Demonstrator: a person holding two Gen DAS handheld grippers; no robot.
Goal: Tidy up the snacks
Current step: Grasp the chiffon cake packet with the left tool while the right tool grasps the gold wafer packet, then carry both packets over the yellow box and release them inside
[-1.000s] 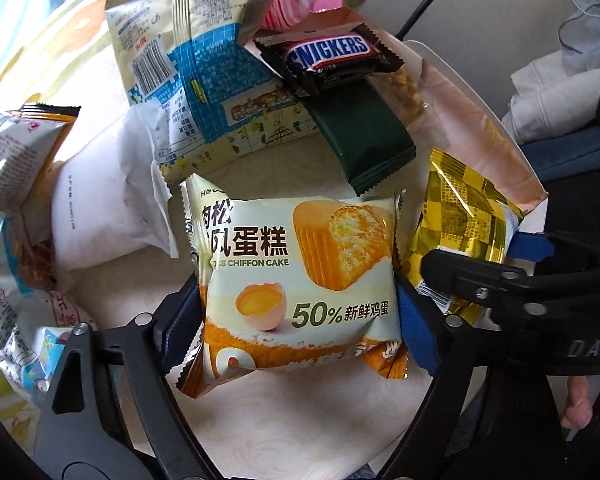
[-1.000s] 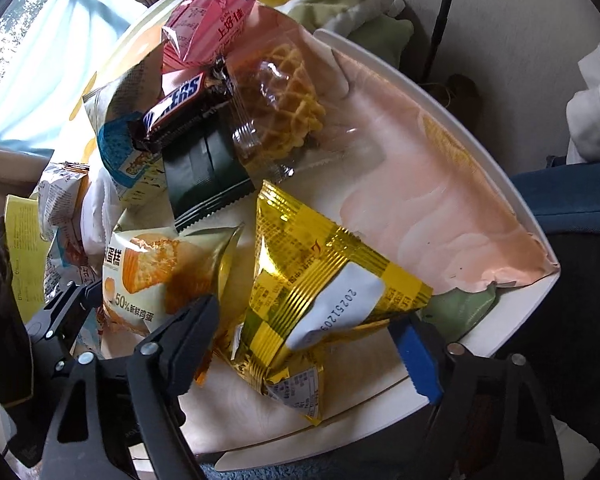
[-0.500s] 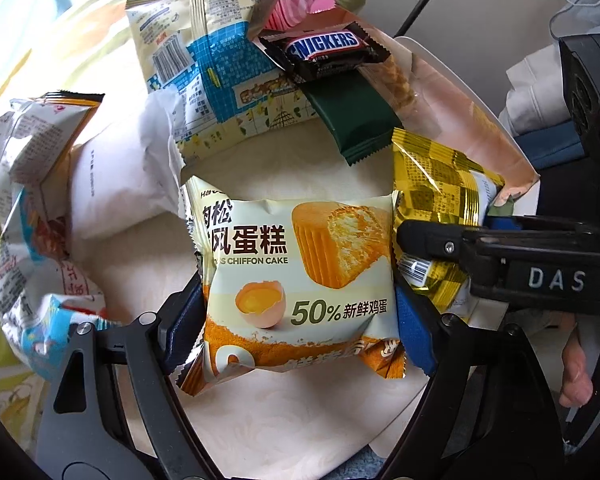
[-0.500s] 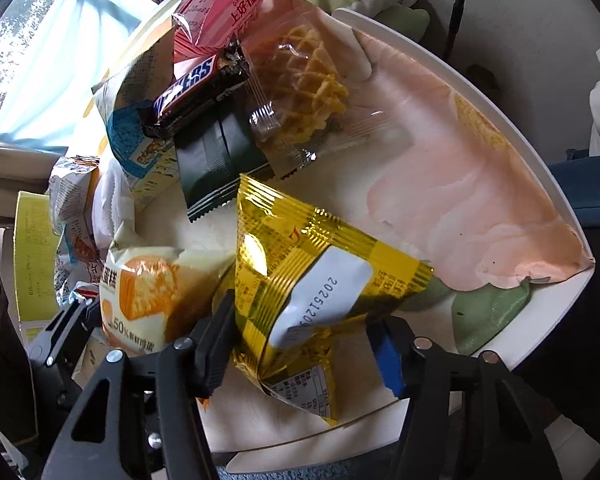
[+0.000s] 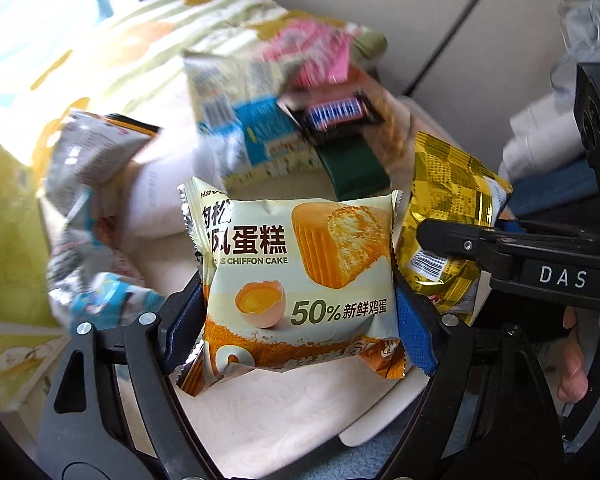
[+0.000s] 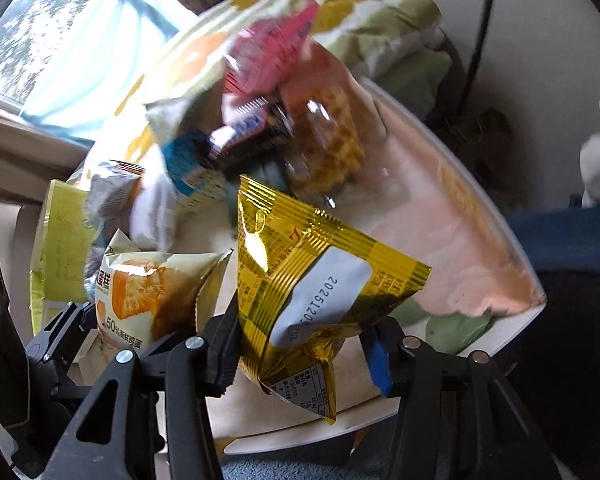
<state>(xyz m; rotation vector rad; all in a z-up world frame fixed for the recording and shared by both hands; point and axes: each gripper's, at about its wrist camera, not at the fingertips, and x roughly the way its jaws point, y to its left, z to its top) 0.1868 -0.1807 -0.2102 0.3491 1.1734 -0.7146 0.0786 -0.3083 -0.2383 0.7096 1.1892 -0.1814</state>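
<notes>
Left tool (image 5: 300, 312) clamped on chiffon cake pack (image 5: 300, 280), blue pads pressing both side edges; pack held above the white round counter (image 6: 480, 208). Right tool (image 6: 300, 344) closing on gold foil snack bag (image 6: 316, 280), bag pinched between its fingers, just beside the cake pack. Remaining snacks heaped, blurred, at counter's far side

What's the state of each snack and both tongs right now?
Left tongs: shut on chiffon cake pack.
Right tongs: closing, gold foil pack between the pads.
Snickers bar: sealed, atop the pile.
Waffle pack: sealed, on tray.
</notes>
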